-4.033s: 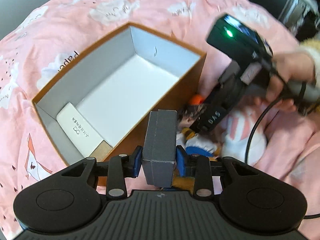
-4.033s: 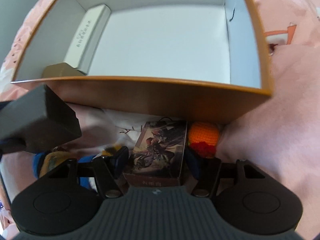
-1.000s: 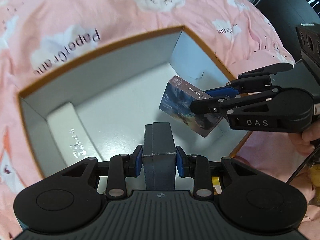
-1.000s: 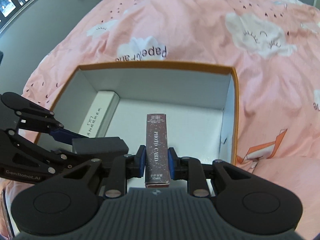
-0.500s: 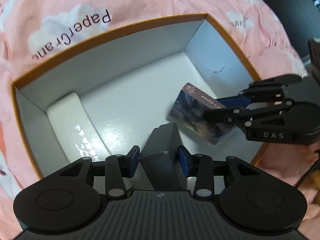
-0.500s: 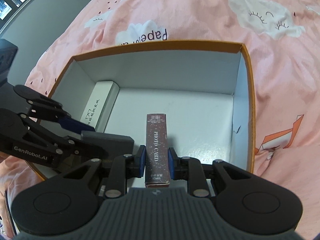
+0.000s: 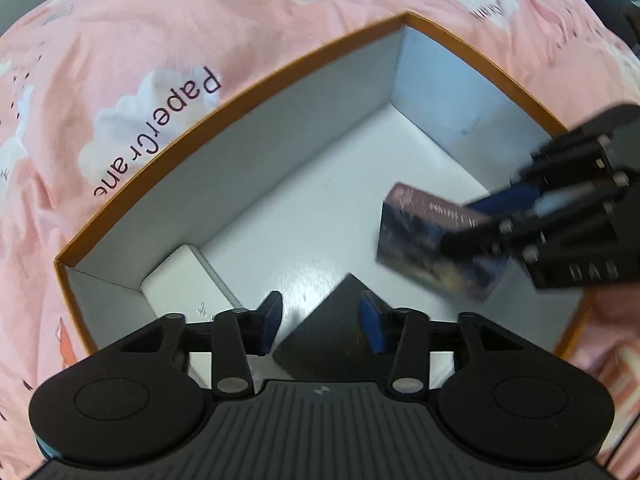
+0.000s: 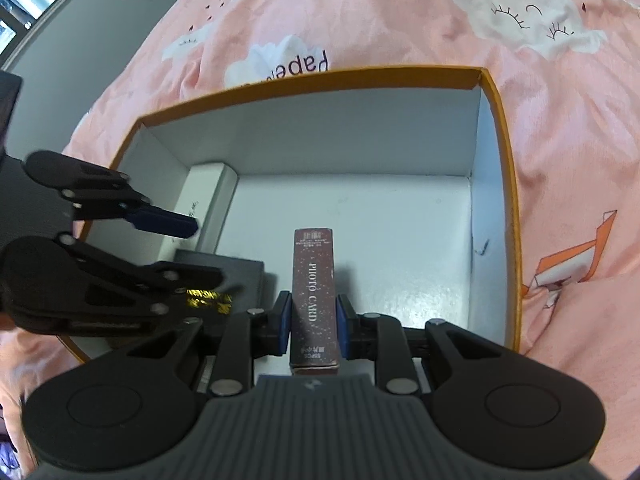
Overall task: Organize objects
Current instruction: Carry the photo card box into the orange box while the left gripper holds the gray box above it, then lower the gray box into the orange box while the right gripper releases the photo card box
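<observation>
An open orange box with a white inside (image 7: 240,92) (image 8: 500,128) lies on a pink bedspread. My left gripper (image 7: 320,322) is open inside the box, its pads apart; the dark grey box (image 7: 340,332) (image 8: 224,280) lies tilted on the box floor between them. My right gripper (image 8: 312,328) is shut on a maroon photo card box (image 8: 314,292) (image 7: 432,252) and holds it inside the orange box, over its floor. A white box (image 7: 188,276) (image 8: 208,204) lies along the left wall.
The pink bedspread (image 8: 360,12) with cloud prints surrounds the orange box. A grey floor or wall (image 8: 72,28) shows at the far left of the right wrist view.
My left gripper has opened and let go of the dark grey box, which now lies on the orange box floor. My right gripper has carried the photo card box lower into the orange box.
</observation>
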A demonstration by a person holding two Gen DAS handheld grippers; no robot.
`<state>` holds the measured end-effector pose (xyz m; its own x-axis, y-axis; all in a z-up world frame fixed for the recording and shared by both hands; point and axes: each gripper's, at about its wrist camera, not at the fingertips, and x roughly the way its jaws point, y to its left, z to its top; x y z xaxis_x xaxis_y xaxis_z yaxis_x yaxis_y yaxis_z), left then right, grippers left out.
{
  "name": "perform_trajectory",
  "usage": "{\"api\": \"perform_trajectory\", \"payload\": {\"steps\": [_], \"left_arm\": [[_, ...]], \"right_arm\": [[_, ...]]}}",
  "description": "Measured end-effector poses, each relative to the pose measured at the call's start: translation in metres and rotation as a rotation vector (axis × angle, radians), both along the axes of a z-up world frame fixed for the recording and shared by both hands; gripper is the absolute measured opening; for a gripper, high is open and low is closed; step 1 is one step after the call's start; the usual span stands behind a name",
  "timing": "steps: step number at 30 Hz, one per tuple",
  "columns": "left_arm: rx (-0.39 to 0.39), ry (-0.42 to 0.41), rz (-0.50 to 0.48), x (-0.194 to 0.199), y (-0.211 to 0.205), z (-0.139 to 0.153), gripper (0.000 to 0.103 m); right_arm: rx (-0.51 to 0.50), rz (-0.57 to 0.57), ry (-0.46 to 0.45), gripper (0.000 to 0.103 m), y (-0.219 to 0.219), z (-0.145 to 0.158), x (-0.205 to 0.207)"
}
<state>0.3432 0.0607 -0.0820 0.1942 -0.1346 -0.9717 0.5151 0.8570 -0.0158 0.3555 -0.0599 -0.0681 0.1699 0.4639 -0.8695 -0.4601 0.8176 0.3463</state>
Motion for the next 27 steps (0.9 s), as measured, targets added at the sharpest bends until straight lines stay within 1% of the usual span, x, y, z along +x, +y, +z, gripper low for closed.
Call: {"api": "perform_trajectory", "payload": {"steps": [1,4,6,9,11,13,15,18,20,23,25,27], "left_arm": [[0.000,0.011,0.008,0.004,-0.004,-0.005,0.039],[0.008,0.042,0.011,0.005,-0.005,-0.015,0.030],[0.003,0.046,0.008,0.004,-0.004,-0.020,0.026],[-0.019,0.049,0.015,0.007,-0.002,-0.020,0.025],[-0.032,0.033,0.027,0.011,-0.001,-0.019,0.025],[-0.044,0.021,0.052,0.016,-0.001,-0.019,0.026],[-0.058,0.031,0.080,0.022,-0.001,-0.022,0.026],[-0.109,0.078,0.100,0.027,0.001,-0.024,0.026],[-0.116,0.092,0.096,0.026,0.002,-0.026,0.027],[-0.139,0.136,0.104,0.018,0.006,-0.027,0.027],[-0.159,0.159,0.113,0.015,0.009,-0.028,0.027],[-0.190,0.184,0.115,0.010,0.011,-0.030,0.027]], "right_arm": [[0.000,0.000,0.000,0.024,0.001,0.000,0.000],[-0.010,-0.001,0.015,0.024,0.004,-0.002,0.001],[-0.021,-0.001,0.028,0.024,0.004,-0.005,0.001],[-0.011,-0.016,0.054,0.024,0.001,-0.008,0.003],[-0.009,-0.021,0.052,0.024,0.002,-0.007,0.004],[-0.007,-0.024,0.050,0.024,0.004,-0.008,0.004],[0.012,-0.026,0.070,0.024,0.006,-0.010,0.005],[0.013,-0.019,0.114,0.026,0.009,-0.017,0.006],[0.005,-0.005,0.131,0.026,0.009,-0.019,0.006],[-0.032,0.012,0.125,0.027,0.009,-0.020,0.004],[-0.063,0.023,0.112,0.031,0.009,-0.020,0.004],[-0.092,0.047,0.091,0.032,0.010,-0.019,0.002]]}}
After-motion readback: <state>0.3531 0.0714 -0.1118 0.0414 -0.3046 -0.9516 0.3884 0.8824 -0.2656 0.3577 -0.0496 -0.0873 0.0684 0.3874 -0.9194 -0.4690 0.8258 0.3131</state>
